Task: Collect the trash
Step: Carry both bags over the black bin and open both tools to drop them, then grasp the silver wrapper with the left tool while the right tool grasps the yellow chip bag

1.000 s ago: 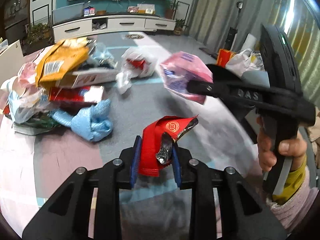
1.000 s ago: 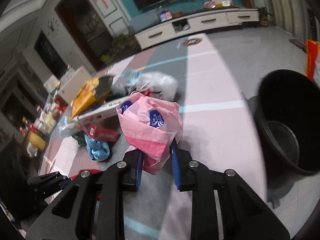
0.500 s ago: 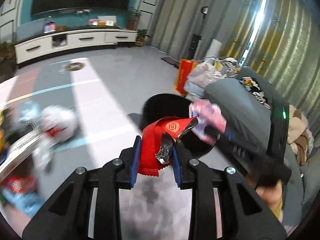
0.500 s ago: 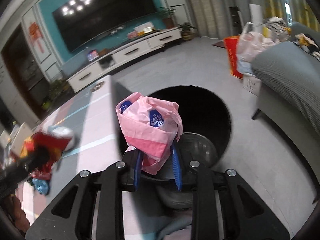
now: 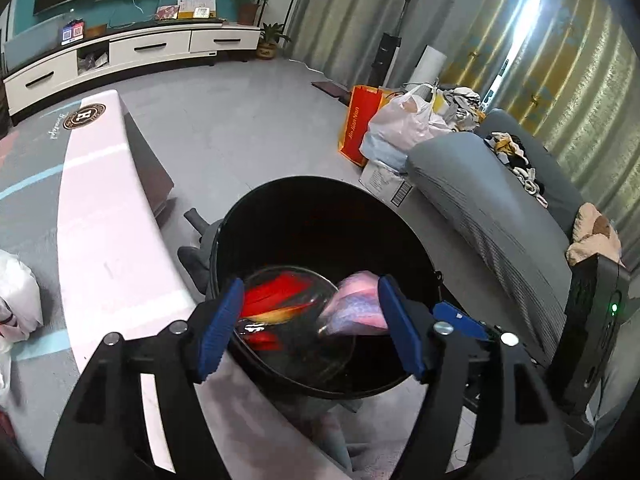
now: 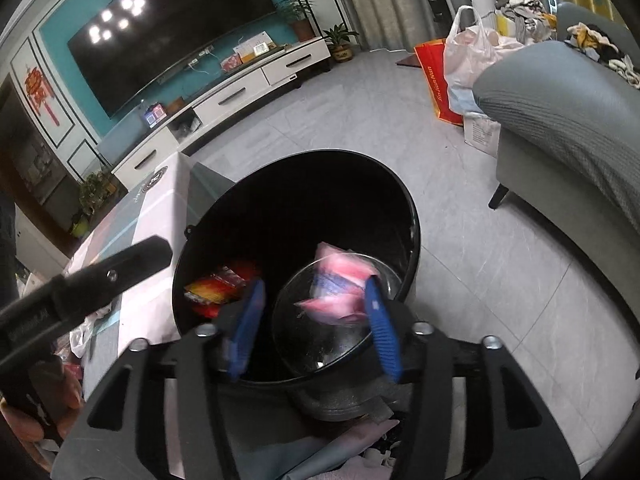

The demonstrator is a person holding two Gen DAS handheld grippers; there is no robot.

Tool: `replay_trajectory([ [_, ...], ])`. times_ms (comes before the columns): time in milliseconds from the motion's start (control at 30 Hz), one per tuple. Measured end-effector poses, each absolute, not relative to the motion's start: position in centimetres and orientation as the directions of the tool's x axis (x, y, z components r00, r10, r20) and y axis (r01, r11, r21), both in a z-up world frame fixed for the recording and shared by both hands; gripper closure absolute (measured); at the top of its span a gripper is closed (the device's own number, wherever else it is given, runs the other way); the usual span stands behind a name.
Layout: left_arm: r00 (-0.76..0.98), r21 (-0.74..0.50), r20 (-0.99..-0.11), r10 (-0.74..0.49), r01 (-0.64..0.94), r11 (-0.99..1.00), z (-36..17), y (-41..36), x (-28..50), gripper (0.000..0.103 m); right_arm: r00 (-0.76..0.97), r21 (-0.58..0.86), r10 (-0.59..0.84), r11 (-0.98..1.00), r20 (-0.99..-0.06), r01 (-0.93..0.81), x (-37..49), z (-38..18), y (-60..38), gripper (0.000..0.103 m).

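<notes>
A living room with grey floor tiles (image 6: 460,208), a dark television (image 6: 172,28) on a teal wall and a grey sofa (image 5: 480,200); beside the pink-topped bench (image 5: 104,240) stands a black bin (image 5: 320,216), where the trash now is. A red wrapper (image 5: 280,296) and a pink packet (image 5: 360,304), both blurred, are inside the bin's mouth, apart from every pad; whether they have reached the bottom I cannot tell. The left hand-held gripper (image 5: 310,320) hangs over the bin, its jaws having just been opening, wide apart and empty; the right hand-held gripper (image 6: 316,320) likewise, jaws just opened, the pink packet loose between its blue pads but not pressed. Behind, an orange shopping bag (image 5: 356,128) and a white plastic bag (image 5: 404,124) sit by the sofa.
</notes>
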State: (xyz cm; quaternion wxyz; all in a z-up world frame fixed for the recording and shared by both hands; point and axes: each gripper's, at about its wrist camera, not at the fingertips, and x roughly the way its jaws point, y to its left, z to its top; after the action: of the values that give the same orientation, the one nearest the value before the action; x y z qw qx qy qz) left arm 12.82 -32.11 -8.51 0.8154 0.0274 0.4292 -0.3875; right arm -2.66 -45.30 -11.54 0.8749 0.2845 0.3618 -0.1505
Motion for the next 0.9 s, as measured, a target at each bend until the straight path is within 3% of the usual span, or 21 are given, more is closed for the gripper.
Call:
replay_trajectory([
  [367, 0.404, -0.228, -0.731, -0.551, 0.616, 0.754, -7.3, -25.9, 8.7, 0.009, 0.727, 0.411, -0.013, 0.818, -0.686, 0.402, -4.5, -9.0, -43.2, 0.037],
  [900, 0.556, -0.215, -0.724, -0.409, 0.382, 0.899, -6.7, -5.2, 2.1, 0.006, 0.669, 0.390, 0.267, 0.920, -0.693, 0.036, -2.0, -7.2, -29.8, 0.036],
])
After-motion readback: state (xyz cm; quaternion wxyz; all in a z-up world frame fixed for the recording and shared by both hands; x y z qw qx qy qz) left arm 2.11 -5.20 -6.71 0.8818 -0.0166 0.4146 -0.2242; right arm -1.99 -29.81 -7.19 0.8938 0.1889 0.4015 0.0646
